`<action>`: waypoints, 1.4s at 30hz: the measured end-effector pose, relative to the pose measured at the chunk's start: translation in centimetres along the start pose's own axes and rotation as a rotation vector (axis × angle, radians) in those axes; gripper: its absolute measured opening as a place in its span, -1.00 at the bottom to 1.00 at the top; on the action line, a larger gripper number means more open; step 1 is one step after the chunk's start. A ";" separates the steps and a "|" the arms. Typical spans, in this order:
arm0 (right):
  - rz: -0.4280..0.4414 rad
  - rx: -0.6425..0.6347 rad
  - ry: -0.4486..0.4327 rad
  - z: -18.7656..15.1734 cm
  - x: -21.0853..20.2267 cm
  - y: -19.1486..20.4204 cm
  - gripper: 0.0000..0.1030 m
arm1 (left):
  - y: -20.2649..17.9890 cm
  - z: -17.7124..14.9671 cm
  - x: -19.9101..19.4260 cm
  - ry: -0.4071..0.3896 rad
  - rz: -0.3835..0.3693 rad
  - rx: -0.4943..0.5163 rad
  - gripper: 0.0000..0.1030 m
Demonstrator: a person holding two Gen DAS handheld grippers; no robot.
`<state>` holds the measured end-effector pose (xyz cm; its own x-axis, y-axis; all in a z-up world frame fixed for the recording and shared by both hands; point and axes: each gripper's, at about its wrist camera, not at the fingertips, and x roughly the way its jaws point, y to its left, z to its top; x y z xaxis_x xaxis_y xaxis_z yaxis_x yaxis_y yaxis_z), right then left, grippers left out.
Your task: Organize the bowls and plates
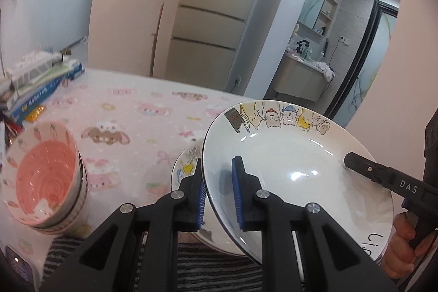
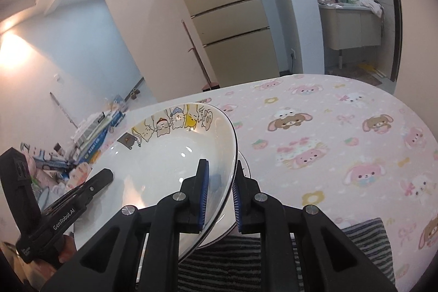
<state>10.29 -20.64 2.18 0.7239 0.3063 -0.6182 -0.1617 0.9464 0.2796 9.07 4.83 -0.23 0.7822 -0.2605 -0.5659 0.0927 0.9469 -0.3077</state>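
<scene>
Hovering tilted over the surface [image 2: 342,127], the plate [image 1: 273,155] hangs just above the plate stack [image 1: 186,163]. Left gripper [image 1: 219,193] and right gripper [image 2: 220,193] clamp opposite rims, jaws narrow, equally near. Bowls [image 1: 43,177] sit left of the stack.

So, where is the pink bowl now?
In the left wrist view, the pink bowl stands on the table at the far left, below the books.

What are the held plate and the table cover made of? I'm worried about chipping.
Plate: likely glazed ceramic; glossy white surface mirrors the lights, printed cartoons at its rim.
Cover: seemingly soft matte fabric, no glare, printed bunnies.
</scene>
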 end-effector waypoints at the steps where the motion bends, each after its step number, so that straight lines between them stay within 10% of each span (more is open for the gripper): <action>1: -0.003 -0.002 0.018 -0.2 0.6 0.1 -0.64 | 0.5 -0.3 0.6 0.010 -0.001 -0.013 -0.71; 16: -0.034 -0.022 0.168 -2.9 5.3 -0.8 -0.60 | 2.8 -2.6 4.8 0.132 0.025 -0.031 -0.71; 42: -0.207 -0.201 0.184 -4.8 6.6 1.4 -0.52 | 2.3 -3.0 5.0 0.152 0.116 0.029 -0.69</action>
<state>11.58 -16.84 -5.03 0.6250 0.1016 -0.7740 -0.1662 0.9861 -0.0048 11.31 5.17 -6.06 0.6869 -0.1722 -0.7061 0.0262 0.9768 -0.2126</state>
